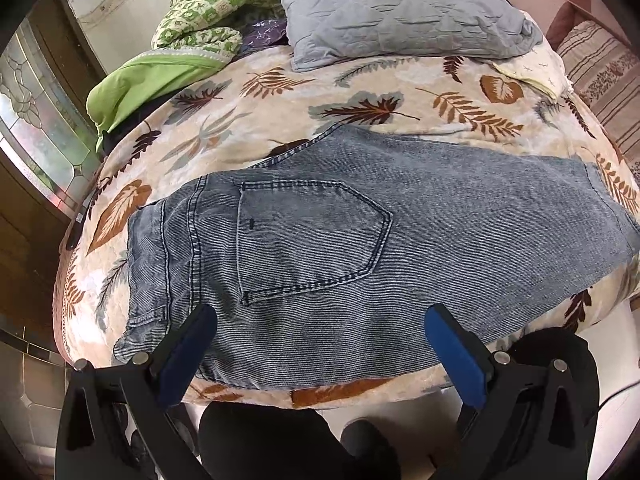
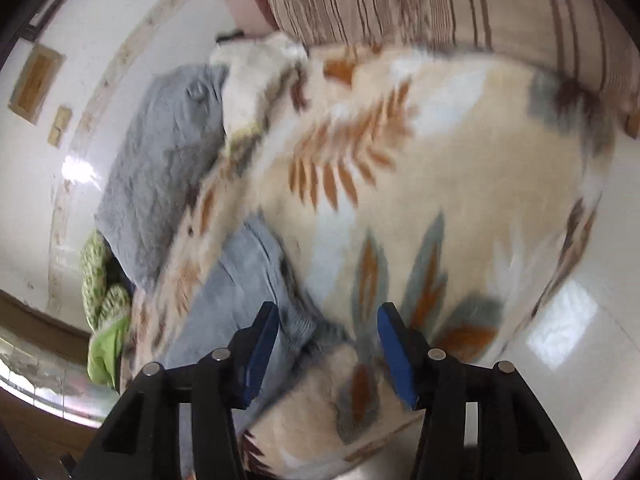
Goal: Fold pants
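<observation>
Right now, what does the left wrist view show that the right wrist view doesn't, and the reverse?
Only the left wrist view shows the jeans' back pocket and waistband, flat on the bed, with the open left claw above them. Only the blurred right wrist view shows the open right claw over a bunched end of the jeans and two wall plaques. Both show the leaf-print blanket, grey quilted pillow and striped cushion.

— The jeans [image 1: 360, 248]?
— Faded blue denim, finely ribbed, matt. Under them, the leaf-print blanket [image 1: 256, 120] looks plush and fuzzy.
— Beyond the jeans?
— A quilted grey cloth pillow [image 1: 400, 8], puckered — beside it a green checked quilt [image 1: 208, 16].
— The grippers?
— Matt black plastic, blue pads [image 2: 392, 360], shiny metal pins [image 2: 436, 354].
</observation>
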`<state>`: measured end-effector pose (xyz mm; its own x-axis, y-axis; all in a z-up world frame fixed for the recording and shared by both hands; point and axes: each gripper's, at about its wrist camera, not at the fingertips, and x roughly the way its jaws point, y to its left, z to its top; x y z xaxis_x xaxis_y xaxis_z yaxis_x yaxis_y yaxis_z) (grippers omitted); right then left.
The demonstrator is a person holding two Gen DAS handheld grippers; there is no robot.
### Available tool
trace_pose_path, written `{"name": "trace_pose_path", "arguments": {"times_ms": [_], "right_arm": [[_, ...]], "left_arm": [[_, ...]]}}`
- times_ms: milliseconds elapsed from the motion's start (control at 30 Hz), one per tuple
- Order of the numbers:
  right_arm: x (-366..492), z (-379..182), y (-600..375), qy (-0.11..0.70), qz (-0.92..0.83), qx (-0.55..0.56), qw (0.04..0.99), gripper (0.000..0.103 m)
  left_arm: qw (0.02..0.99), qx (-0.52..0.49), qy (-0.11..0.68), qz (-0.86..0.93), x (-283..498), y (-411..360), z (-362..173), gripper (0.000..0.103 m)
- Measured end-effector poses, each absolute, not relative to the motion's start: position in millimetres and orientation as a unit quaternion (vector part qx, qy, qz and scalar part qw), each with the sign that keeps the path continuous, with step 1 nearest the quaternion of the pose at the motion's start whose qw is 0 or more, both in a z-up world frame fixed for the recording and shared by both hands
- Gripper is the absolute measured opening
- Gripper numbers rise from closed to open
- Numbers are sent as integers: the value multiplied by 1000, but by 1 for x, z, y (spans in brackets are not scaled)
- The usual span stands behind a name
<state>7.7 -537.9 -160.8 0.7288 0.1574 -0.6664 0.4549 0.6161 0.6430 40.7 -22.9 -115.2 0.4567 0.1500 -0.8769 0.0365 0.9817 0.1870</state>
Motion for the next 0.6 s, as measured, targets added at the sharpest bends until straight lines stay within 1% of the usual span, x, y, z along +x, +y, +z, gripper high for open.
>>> {"name": "trace_pose_path", "arguments": {"times_ms": [133,200,300,400,500,600], "right_arm": [[46,-129,-514,361,-44,381,850,57],[65,-125,-490,373,-23,351,858,57],[91,-138,-455,405,-13,323,855,57],[102,-164,-440,441,-6,345,829,57],[104,-178,-436,447,-23,329,832,57],[107,-177,-441,457,-31,336,823,55]], "left_arm": [[849,88,519,36,41,-21,-117,103],[851,91,516,39,43,-19,-118,103],[852,94,513,56,49,-8,-124,103],[848,77,519,75,53,11,-128,103],[854,57,509,89,51,28,-122,103],[863,40,495,95,50,39,-111,103]]}}
